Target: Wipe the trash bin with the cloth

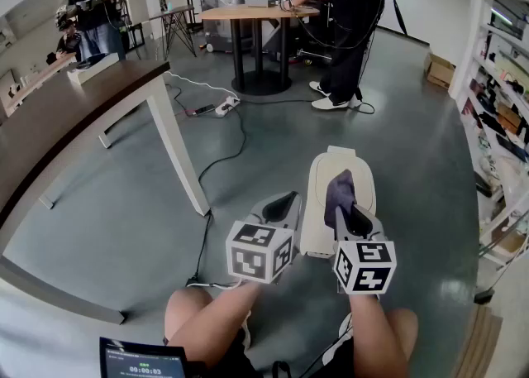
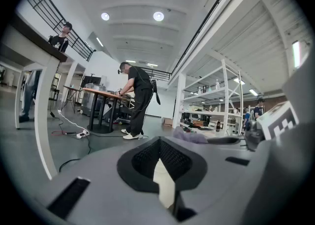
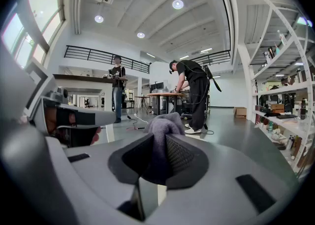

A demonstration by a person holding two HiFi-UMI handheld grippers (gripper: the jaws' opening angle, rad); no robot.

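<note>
Grey concrete floor (image 1: 397,112) of an open workshop hall. Your bare knees (image 1: 207,318) show at the bottom edge of the head view.

Right jaws: clamped on the cloth (image 1: 340,189), a purple-grey wad pinched between the black pads. In the right gripper view it bulges up past the jaw tips. Your right gripper (image 1: 349,212) is over the trash bin (image 1: 317,223), which is cream, stands on the floor just ahead of your knees and is seen from above. The cloth lies over the bin's lid, near its middle. Whether it presses on the lid cannot be told from above.

Left jaws: pads brought together, nothing between them. Your left gripper (image 1: 284,201) sits just beside the bin's left flank, level with the right gripper. A cream sliver of the bin shows under the pads in the left gripper view.

Outward from the bin:
- Left: a long brown surface (image 1: 58,112) on white legs, the nearest leg planted close to the left gripper.
- Beyond that leg: a white power strip (image 1: 225,105) on the floor, with cables trailing from it.
- Far centre: a round wooden table (image 1: 248,12) on a black pedestal, and a person in black (image 1: 347,29) leaning at it.
- Far left: a second person (image 1: 92,4) standing.
- Right edge: white shelving (image 1: 500,95), stocked.
- Bottom left: a small dark screen (image 1: 140,360).
</note>
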